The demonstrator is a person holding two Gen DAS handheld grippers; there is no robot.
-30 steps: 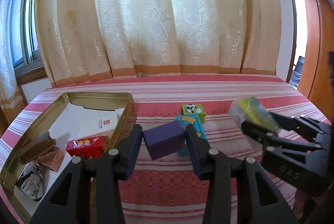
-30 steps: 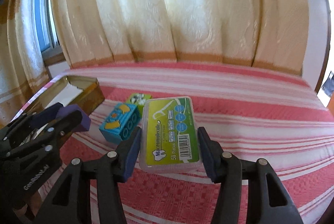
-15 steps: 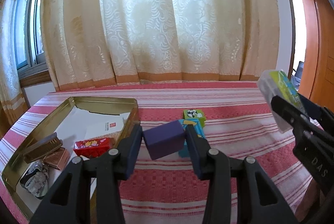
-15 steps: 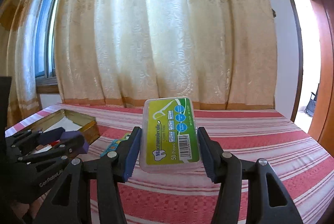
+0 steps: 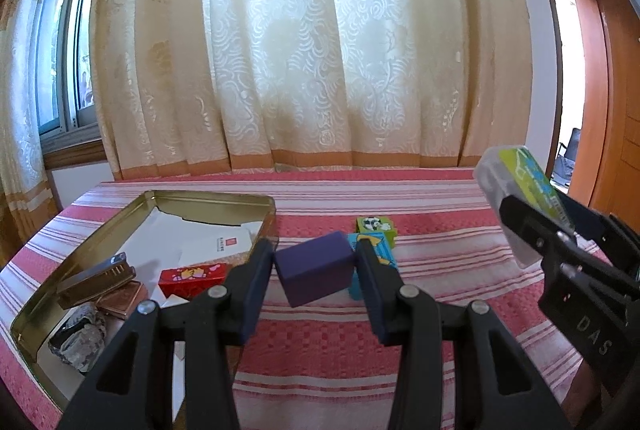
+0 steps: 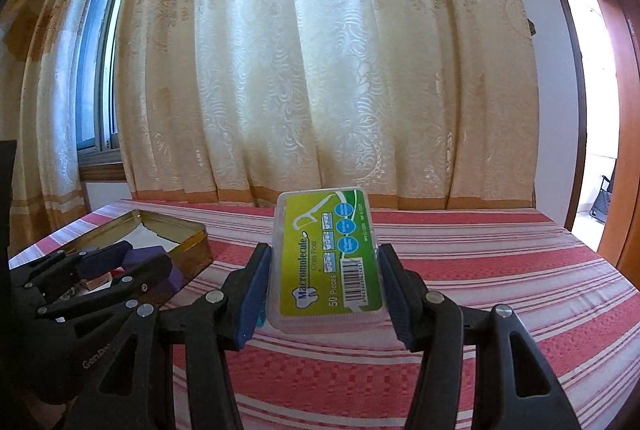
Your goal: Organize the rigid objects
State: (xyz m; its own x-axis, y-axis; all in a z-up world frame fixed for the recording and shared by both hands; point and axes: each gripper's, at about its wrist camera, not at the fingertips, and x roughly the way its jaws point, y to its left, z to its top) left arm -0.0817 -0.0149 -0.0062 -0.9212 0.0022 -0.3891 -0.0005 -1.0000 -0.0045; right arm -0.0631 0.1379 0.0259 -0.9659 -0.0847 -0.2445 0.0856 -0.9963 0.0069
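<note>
Left claw (image 5: 316, 270) clamped on a purple rectangular foam block (image 5: 314, 269), held above the red-striped counter (image 5: 440, 238) beside the open gold metal tin (image 5: 208, 198). Right claw (image 6: 324, 286) gripping a clear plastic floss-pick box with green label (image 6: 326, 258). Blue patterned box (image 5: 378, 250) mostly hidden behind block and claw. Tin's near contents hard to make out.

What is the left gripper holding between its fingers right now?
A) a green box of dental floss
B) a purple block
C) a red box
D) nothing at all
B: in the left wrist view the left gripper has its fingers pressed on either side of the purple block, lifted above the striped cloth; the green floss box is in the right gripper.
</note>
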